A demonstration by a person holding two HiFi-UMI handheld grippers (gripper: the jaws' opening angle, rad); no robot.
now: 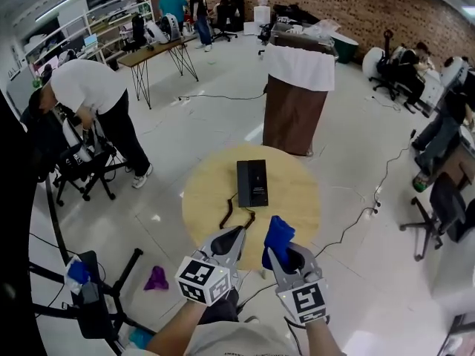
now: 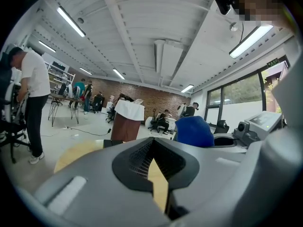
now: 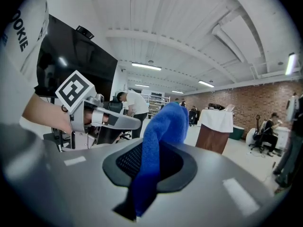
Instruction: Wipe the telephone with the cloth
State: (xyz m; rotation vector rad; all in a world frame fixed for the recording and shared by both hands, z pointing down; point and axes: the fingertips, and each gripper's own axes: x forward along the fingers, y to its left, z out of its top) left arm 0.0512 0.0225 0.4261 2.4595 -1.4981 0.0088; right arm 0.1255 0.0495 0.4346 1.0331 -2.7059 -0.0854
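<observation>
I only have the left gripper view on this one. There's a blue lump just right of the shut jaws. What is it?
Observer: A blue cloth, pinched between the jaws of the right gripper. The right gripper view shows it standing up out of them.
Operator: Is it on the telephone?
Observer: No. In the head view the telephone lies flat on the round table, beyond both grippers, and the blue cloth is clear of it.
Operator: Anything else on the table?
Observer: A dark cord curls between the telephone and the left gripper.

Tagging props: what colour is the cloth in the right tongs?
It's a blue fluffy cloth, clearest in right gripper view.
</observation>
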